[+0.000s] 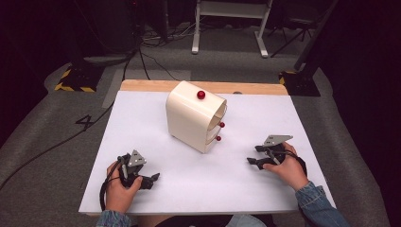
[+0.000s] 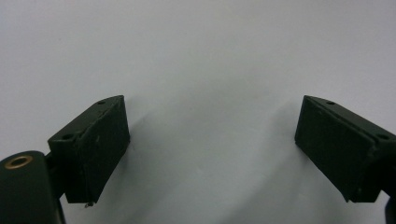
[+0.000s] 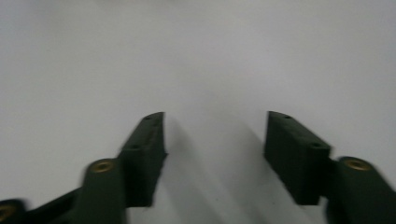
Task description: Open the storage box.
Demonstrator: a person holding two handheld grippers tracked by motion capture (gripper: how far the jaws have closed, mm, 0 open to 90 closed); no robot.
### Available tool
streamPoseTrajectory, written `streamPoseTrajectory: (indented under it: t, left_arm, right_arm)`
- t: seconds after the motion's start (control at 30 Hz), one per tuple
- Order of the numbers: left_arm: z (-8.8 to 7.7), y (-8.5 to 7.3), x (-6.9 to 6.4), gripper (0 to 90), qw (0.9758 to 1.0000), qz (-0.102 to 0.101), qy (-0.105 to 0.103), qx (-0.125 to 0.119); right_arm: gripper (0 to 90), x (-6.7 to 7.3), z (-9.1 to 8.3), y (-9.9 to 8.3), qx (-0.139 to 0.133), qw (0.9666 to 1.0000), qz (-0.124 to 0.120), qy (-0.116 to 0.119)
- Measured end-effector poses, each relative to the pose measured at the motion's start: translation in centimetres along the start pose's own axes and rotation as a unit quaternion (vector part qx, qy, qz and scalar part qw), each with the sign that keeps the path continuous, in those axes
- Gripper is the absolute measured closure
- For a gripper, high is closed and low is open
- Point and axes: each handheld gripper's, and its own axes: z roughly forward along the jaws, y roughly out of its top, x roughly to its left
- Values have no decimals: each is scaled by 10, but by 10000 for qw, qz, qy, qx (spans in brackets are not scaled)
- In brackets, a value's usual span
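The cabinet [image 1: 196, 116] hides its drawer fronts; only red knobs [image 1: 220, 125] show. Right gripper [image 3: 215, 140] view is motion-blurred. Sleeves [image 1: 318, 201] are cut off at the bottom edge.

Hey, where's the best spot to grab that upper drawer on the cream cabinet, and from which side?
Grip the upper drawer's red knob: it juts from the cream cabinet front, which faces the right claw. Approach from that side, jaws straddling the knob.

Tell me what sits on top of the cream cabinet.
One red knob sits on the rounded top of the cream cabinet. Two more red knobs mark its front. What is inside the cabinet is hidden.
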Motion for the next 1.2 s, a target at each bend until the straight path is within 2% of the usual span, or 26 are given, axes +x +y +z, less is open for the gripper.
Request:
streamPoseTrajectory:
  t: [0.1, 0.17, 0.2, 0.27, 0.37, 0.6, 0.83, 1.03, 1.2]
  left_arm:
    - [0, 0, 0, 103, 10000, 0, 1, 3]
    - [0, 0, 0, 103, 10000, 1, -1, 3]
    - [0, 0, 0, 103, 10000, 1, -1, 2]
    - [0, 0, 0, 103, 10000, 0, -2, 2]
    - [0, 0, 0, 103, 10000, 0, -1, -1]
    - [0, -1, 0, 103, 10000, -8, -2, -9]
    - [0, -1, -1, 104, 10000, -14, -1, -26]
    - [0, -1, -1, 104, 10000, -43, -14, -51]
    - [0, -2, -1, 104, 10000, -52, -16, -57]
  right_arm:
    - [403, 0, -3, 1, -91, 9999, -15, 112]
    - [416, 1, -7, 4, -112, 9997, -192, 83]
    - [422, 1, -9, 5, -163, 9996, -199, 74]
    - [436, 4, -16, 10, -463, 9985, -216, 190]
    - [438, 5, -20, 13, -581, 9977, -287, 205]
    - [487, 12, -28, 25, -983, 9943, -153, 388]
    - [528, 14, -26, 39, -1343, 9890, -219, 587]
    - [558, 15, -19, 49, -1411, 9873, -213, 693]
    - [585, 16, -10, 57, -1548, 9848, -218, 763]
